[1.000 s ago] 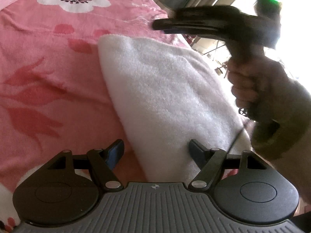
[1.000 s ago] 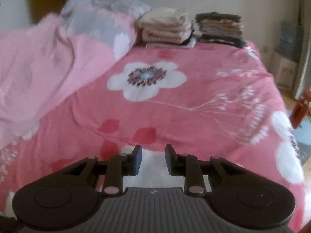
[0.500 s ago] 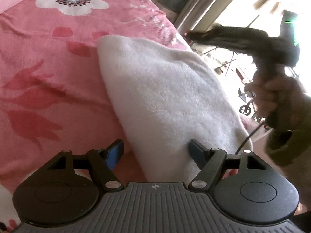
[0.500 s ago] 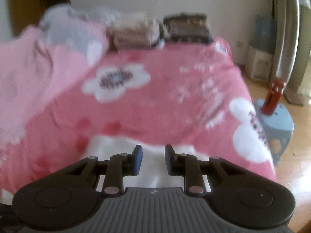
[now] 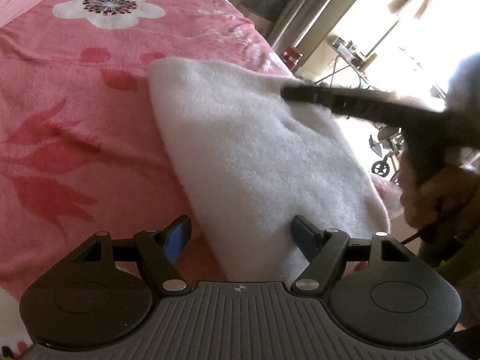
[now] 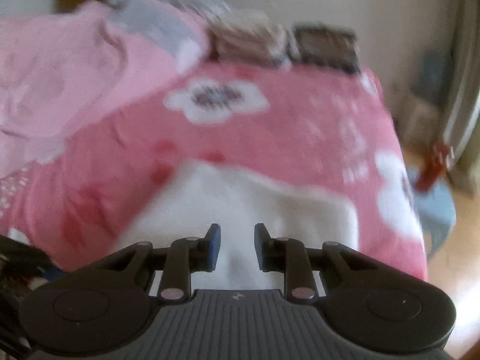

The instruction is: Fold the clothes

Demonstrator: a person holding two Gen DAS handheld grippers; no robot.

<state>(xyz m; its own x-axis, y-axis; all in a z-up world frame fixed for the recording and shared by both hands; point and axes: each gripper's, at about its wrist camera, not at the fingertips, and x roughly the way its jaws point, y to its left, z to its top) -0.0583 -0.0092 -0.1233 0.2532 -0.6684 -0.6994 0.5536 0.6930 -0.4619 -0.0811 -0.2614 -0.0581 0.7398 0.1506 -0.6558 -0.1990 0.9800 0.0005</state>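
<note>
While its jaws stood wide apart and empty, the left tool [image 5: 241, 231] hovered over the fluffy white folded garment [image 5: 258, 156] on the pink flowered bed cover [image 5: 75, 114]; at three o'clock, the right tool [image 6: 237, 247], jaws narrowly apart, gripped nothing.

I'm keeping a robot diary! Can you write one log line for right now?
left gripper: open, over white fleece garment | right gripper: narrow gap, nothing pinched, above garment | pink bedspread beneath
</note>
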